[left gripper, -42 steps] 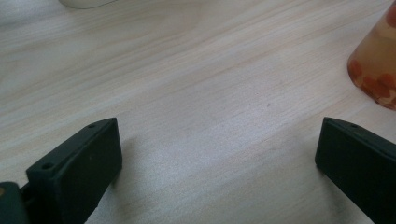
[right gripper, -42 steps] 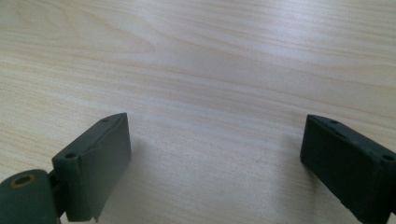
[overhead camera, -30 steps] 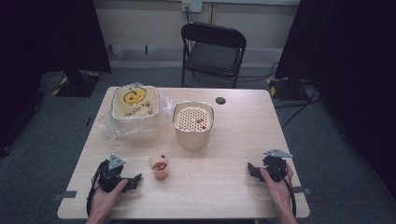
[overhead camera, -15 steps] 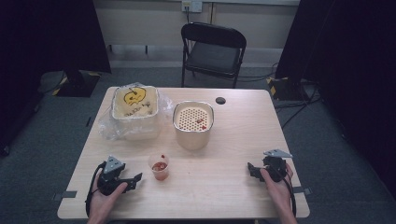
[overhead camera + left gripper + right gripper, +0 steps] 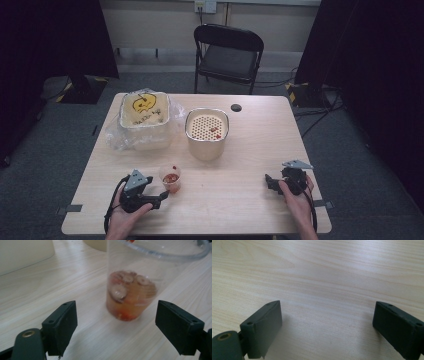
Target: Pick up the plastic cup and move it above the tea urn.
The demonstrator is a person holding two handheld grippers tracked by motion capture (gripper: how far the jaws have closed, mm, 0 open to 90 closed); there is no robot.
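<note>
Clear plastic is what you are lining up on: the cup (image 5: 132,285) stands upright on the table (image 5: 240,200), near the front edge on your left, with reddish liquid and slices in its lower part. Your left gripper (image 5: 125,322) has its jaws spread wide, the cup just ahead and between them, not touched. I judge the step to be a grasp: centre it, go in low and level, and close gently, since thin walls will buckle and spill. Your right gripper (image 5: 272,183) rests low over bare wood, jaws wide, holding nothing, well apart from the cup.
</note>
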